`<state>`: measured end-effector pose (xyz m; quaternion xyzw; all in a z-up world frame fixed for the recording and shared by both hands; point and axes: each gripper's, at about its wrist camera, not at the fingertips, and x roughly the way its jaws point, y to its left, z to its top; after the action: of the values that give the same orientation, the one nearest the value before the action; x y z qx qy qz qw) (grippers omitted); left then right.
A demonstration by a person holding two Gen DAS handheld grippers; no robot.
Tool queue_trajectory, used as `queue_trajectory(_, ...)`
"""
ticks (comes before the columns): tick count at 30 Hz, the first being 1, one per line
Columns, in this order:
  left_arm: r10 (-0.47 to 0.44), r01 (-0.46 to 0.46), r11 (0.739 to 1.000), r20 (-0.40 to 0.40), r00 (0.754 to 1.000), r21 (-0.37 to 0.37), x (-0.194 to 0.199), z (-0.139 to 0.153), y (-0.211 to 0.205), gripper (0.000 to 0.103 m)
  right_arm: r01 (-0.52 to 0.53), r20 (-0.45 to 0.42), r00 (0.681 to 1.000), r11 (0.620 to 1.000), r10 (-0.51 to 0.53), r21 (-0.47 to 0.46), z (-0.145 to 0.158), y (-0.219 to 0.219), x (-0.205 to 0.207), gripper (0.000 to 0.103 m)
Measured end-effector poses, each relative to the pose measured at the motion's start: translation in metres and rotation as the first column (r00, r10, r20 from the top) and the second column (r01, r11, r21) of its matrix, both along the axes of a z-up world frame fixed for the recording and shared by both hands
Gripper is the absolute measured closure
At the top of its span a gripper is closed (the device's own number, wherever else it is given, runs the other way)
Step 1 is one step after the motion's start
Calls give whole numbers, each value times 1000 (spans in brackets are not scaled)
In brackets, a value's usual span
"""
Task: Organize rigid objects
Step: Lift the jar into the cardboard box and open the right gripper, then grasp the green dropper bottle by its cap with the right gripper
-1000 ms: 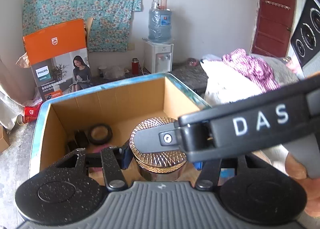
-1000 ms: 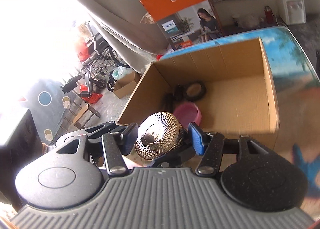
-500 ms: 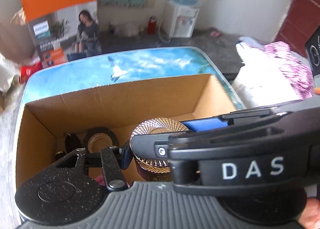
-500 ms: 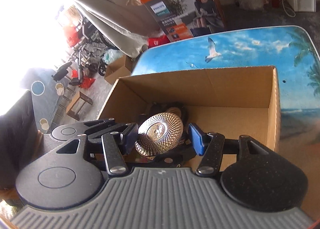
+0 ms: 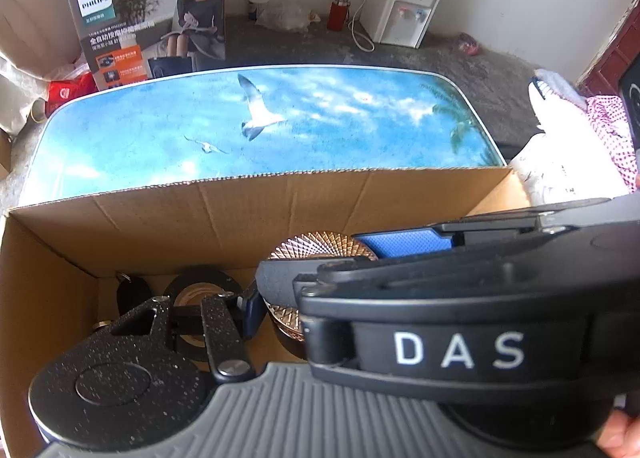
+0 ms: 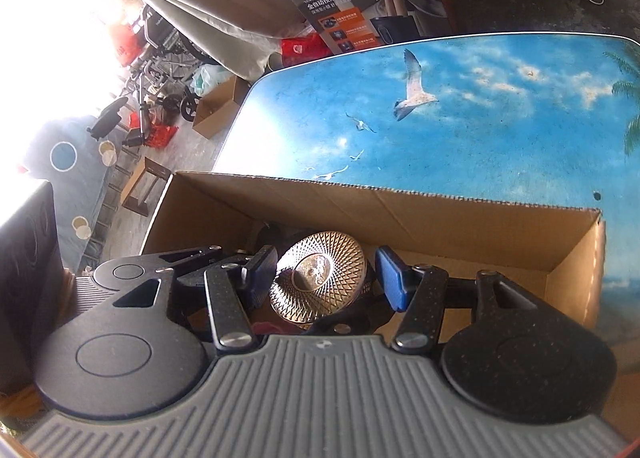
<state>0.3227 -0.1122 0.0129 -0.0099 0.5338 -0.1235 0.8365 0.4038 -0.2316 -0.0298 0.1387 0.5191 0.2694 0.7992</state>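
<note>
You are gripping one jar [image 6: 318, 278] with both grippers at once, each about half open around it. Your right gripper [image 6: 326, 276] is pressing its blue pads [image 6: 390, 278] against the jar's sides just below the gold patterned lid [image 5: 320, 248], and the lid is tilting toward the right wrist camera. Your left gripper [image 5: 316, 298] is closing on the same jar from a crossing direction; only its left finger [image 5: 252, 308] is showing in the left wrist view, touching the jar's side, while the right gripper's black body marked DAS is lying across the frame and hiding the other finger. The jar is hanging inside the open cardboard box [image 5: 240, 218], below its rim, near the middle; you cannot tell whether it is touching the floor. Inside the box a black tape roll [image 5: 196, 290] is lying flat to the left of the jar, with a small dark object [image 5: 132, 290] beside it at the far left wall, too dim to identify, and something pink [image 6: 266, 327] is peeking out under the jar. The box is sitting on a table [image 6: 480, 118] printed with sky and gulls. Both grippers are pointing steeply down into the box, and your fingertips [image 5: 618, 434] are showing at the lower right corner
</note>
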Motion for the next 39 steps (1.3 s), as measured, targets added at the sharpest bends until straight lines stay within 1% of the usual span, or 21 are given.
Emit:
queue_trajectory(3,11,-11,1000,-14,1000,-8,6,-5,-1,44,6,-3,1000,1000,-6,-8,-6,0,5,49)
queue_trajectory(5,8,-8,1000,-10,1000,-9,8,-5,-4,44,10,-8,1000,1000,-10,11,-7,-3,8,51)
queue_trajectory(6,8,-8,1000,-4,1000,4,9,-4,-6,43,13,-5,1000,1000,-13,13,-7,-4,8,51)
queue_trajectory(10,-3,3,1000,-3,1000,-11,8,0,-11,41,23,19,1000,1000,-24,7,-5,-6,7,51)
queue_trajectory(14,-21,21,1000,25,999,-14,-2,12,-14,33,40,69,997,999,-42,35,9,-14,-5,50)
queue_trajectory(16,-37,38,999,52,998,-15,-12,22,-14,32,55,96,994,996,-61,63,21,-21,-15,50)
queue_trajectory(17,-46,47,999,65,997,-14,-17,27,-15,30,63,115,991,995,-72,75,28,-26,-22,50)
queue_trajectory(20,-68,70,997,113,991,-19,-39,45,-12,26,92,182,977,990,-111,109,53,-41,-53,50)
queue_trajectory(23,-89,96,995,167,982,-34,-66,65,-4,21,117,263,952,981,-155,155,80,-60,-92,45)
queue_trajectory(26,-94,105,994,226,970,-36,-98,82,8,18,133,353,915,971,-198,201,104,-80,-140,39)
queue_trajectory(29,-91,108,993,271,958,-48,-134,94,23,16,147,421,875,959,-240,242,115,-96,-190,34)
queue_trajectory(31,-104,127,990,305,947,-56,-160,99,34,12,155,448,855,953,-262,261,113,-104,-223,32)
queue_trajectory(33,-108,132,990,340,934,-50,-187,100,43,10,165,454,845,947,-280,277,104,-108,-250,32)
queue_trajectory(36,-120,141,990,375,919,-29,-224,94,54,8,176,439,848,939,-296,294,85,-108,-282,32)
queue_trajectory(39,-135,154,988,384,914,-18,-254,80,59,8,182,414,860,937,-299,298,63,-99,-303,32)
